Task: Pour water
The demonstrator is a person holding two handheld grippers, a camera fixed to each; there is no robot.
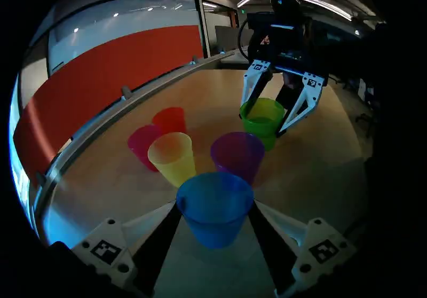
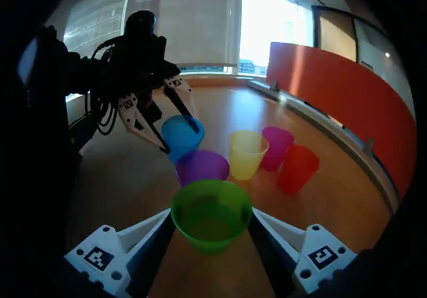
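In the left gripper view my left gripper (image 1: 215,212) is shut on a blue cup (image 1: 214,207), held upright above the wooden table (image 1: 315,164). Across from it my right gripper (image 1: 261,124) is shut on a green cup (image 1: 262,120). In the right gripper view that green cup (image 2: 211,213) sits between my right gripper's (image 2: 212,218) fingers with some water in it. Farther off, the left gripper (image 2: 179,135) holds the blue cup (image 2: 181,136). A purple cup (image 2: 202,167) stands on the table between the two held cups, also as the purple cup (image 1: 238,155).
A yellow cup (image 1: 173,157), a magenta cup (image 1: 143,144) and a red cup (image 1: 170,120) stand grouped on the table beside the purple one. A raised rail (image 1: 123,111) and an orange wall panel (image 1: 107,79) run along one table edge. A person's dark sleeve (image 2: 58,79) holds the far gripper.
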